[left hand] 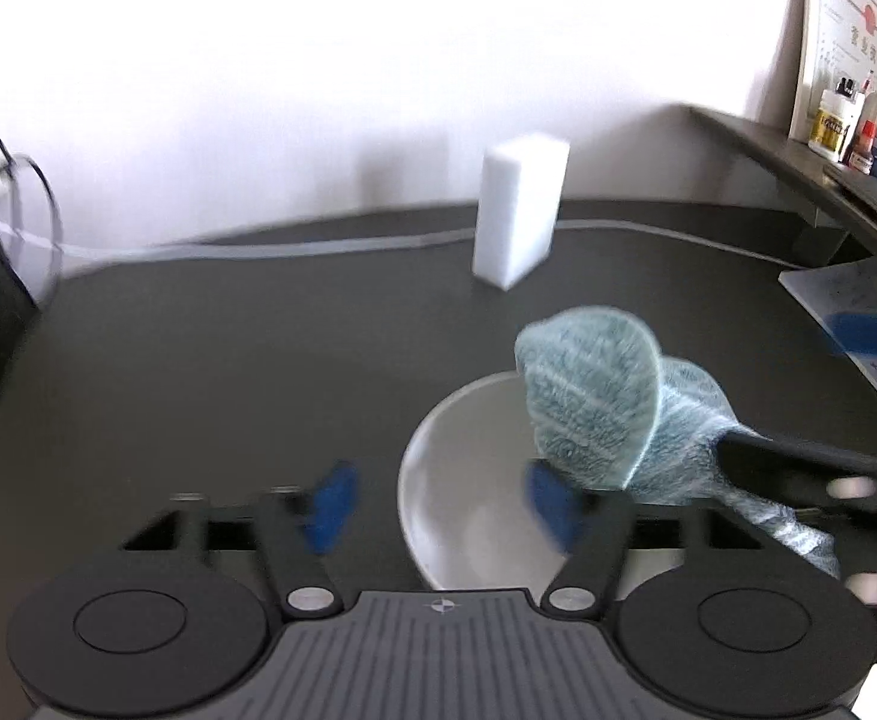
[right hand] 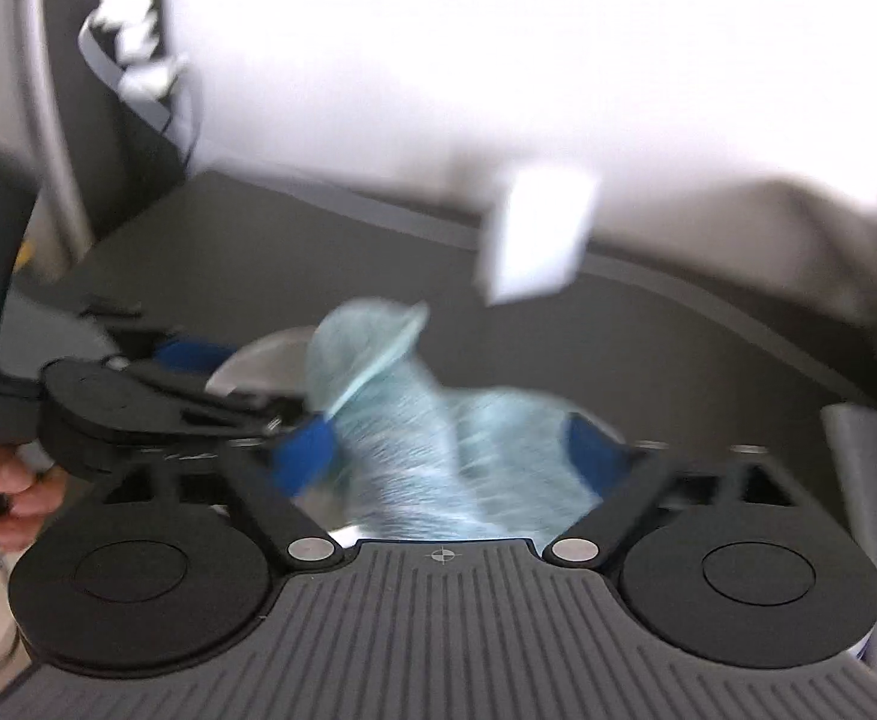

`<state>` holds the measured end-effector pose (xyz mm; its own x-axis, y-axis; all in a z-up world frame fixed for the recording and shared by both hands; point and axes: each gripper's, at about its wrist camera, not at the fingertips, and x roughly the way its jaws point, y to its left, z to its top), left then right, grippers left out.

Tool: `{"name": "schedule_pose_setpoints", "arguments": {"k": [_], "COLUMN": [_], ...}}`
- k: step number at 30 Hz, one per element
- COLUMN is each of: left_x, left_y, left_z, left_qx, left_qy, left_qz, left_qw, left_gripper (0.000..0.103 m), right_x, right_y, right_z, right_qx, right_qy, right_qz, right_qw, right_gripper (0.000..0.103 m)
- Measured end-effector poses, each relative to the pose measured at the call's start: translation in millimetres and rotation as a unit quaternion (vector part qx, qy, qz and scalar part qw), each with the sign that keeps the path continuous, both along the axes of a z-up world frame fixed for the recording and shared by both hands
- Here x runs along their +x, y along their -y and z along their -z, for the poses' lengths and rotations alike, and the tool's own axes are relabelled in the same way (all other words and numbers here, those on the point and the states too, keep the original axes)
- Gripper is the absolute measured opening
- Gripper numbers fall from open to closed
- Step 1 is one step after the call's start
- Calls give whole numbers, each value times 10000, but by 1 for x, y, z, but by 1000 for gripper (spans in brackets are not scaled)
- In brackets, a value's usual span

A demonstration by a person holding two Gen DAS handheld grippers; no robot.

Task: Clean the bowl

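While the bowl (left hand: 468, 480) sat on the dark tabletop (left hand: 228, 360), a blue cloth (left hand: 594, 396) draped into it.
Both the left gripper (left hand: 441, 501) and right gripper (right hand: 447, 450) stood wide, gripping nothing; a white sponge (left hand: 519, 210) stood upright behind.

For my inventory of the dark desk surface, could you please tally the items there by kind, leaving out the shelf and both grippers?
White bowl: 1
Blue-green cloth: 1
White sponge block, standing upright: 1
Paper sheets at the right edge: count unclear
Total: 3 distinct items, plus the paper
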<state>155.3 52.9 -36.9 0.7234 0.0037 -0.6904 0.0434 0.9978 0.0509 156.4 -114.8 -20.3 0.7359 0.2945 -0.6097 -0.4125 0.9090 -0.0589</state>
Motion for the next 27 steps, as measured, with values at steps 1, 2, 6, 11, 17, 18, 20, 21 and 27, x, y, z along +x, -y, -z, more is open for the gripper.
{"name": "schedule_pose_setpoints", "arguments": {"k": [1,2,6,11,17,18,20,21,27], "left_x": [-5,-9,-37,-81,-123,-128,-134,-138,-147], "left_y": [3,5,12,15,13,13,15,16,25], "left_z": [-3,-6,-17,-26,-32,-33,-36,-37,-43], "left_qx": [6,11,-96,-246,-549,-566,-558,-557,-489], "left_qy": [-49,-99,-230,-327,-311,-297,-276,-265,-153], "left_qz": [-26,-53,-161,-345,-576,-605,-631,-647,-520], "left_qw": [10000,9999,9996,9986,9963,9961,9961,9960,9973], "left_gripper": [91,92,98,100,101,102,102,102,102], "right_x": [-10,-20,-50,-92,-136,-142,-152,-157,-163], "right_y": [3,5,8,20,30,32,35,36,39], "right_z": [-5,-8,-18,-22,-23,-24,-26,-27,-27], "right_qx": [37,36,-122,-82,-151,-143,-139,-159,-237], "right_qy": [106,183,311,163,37,27,34,54,104], "right_qz": [120,255,796,777,922,899,839,820,763], "right_qw": [9999,9995,9963,9968,9956,9958,9964,9965,9967], "right_gripper": [103,103,103,103,103,103,103,103,103]}}
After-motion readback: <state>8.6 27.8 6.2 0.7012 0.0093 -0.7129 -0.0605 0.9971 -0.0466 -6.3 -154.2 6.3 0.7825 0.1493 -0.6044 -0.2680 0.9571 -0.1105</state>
